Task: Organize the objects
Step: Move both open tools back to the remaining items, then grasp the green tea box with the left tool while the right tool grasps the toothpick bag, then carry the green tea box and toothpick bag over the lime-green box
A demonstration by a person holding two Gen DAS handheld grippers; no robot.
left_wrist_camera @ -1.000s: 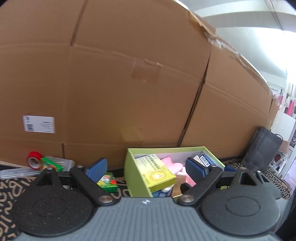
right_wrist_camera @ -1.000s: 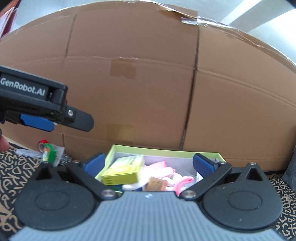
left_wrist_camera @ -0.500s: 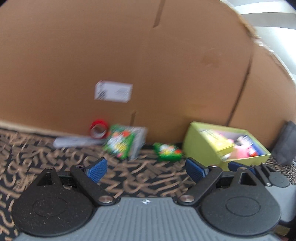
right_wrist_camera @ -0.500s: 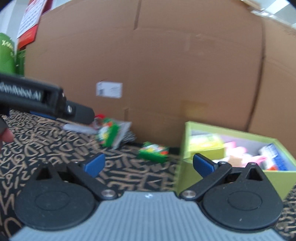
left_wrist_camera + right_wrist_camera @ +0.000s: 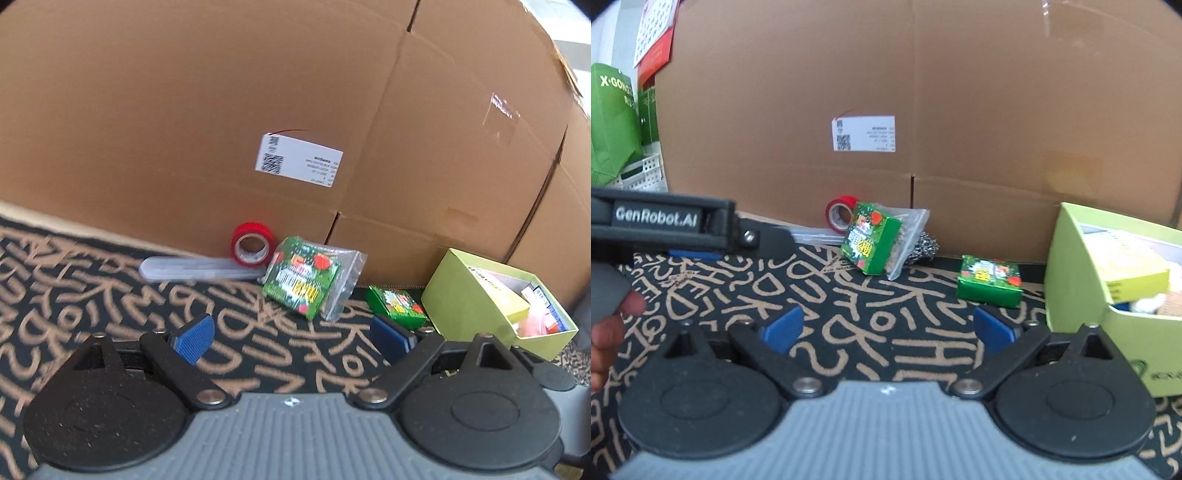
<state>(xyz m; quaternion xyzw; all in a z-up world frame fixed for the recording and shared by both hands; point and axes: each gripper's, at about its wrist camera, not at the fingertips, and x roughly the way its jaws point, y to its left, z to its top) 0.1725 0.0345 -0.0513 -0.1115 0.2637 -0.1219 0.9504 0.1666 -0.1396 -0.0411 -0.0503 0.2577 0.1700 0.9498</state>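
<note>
I see the lime-green box (image 5: pixel 1071 280) lying open on the patterned surface (image 5: pixel 849 317), packed with cartons. Just left of it lies a small green carton (image 5: pixel 990 282), flat. Further left, a larger green carton (image 5: pixel 870 242) leans tilted on a clear bag (image 5: pixel 905 236), a red tape roll (image 5: pixel 840 214) upright behind.

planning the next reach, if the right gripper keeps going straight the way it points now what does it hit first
Probably the patterned mat: the right gripper, empty with jaws closing slightly, points downward at bare mat. Beyond that lies the tilted green box, though depth is hard to judge.
</note>
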